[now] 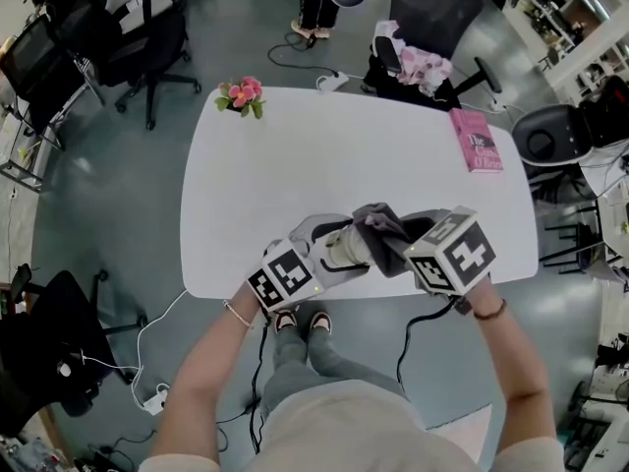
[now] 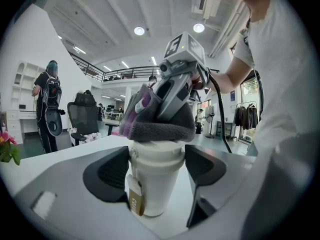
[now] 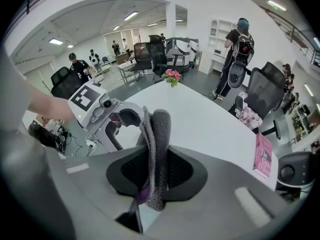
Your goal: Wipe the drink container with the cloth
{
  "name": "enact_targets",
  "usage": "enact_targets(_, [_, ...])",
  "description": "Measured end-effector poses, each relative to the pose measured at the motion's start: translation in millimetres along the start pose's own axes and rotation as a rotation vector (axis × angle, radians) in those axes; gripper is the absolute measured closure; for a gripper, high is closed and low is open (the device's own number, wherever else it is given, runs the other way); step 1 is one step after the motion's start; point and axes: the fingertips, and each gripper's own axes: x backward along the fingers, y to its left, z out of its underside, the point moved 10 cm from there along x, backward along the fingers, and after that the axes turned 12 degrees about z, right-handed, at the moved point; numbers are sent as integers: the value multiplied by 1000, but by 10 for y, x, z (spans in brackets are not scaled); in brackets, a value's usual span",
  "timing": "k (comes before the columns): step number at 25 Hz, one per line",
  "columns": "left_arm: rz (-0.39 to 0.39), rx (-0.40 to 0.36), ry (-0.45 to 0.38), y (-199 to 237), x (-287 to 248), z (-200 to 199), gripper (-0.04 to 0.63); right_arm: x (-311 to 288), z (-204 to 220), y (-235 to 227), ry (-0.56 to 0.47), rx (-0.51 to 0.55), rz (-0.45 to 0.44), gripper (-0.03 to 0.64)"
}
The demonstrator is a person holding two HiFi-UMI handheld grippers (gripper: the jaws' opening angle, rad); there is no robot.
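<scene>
Open-plan office: black swivel chairs (image 1: 149, 29) stand around a white meeting table (image 1: 344, 155).

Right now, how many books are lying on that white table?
1: a pink book lies flat at the far right edge of the table. Part of the near edge is covered from view.

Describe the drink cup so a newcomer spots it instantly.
On the white table, look at the middle of the near edge. The cup is white and lidded, with a small brown tag, and it is clamped in the left gripper. It alone has the grey cloth pressed on its lid.
</scene>
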Motion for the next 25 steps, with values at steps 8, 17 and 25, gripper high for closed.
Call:
enact_targets(8, [10, 0, -1, 31, -32, -22, 242, 31, 59, -148, 0, -32, 40, 548])
enact_targets(17, [11, 3, -2, 61, -32, -15, 242, 67, 128, -356, 7, -49, 120, 548])
enact_targets(25, [7, -2, 3, 18, 4, 3, 242, 207, 201, -396, -7, -78, 136, 548])
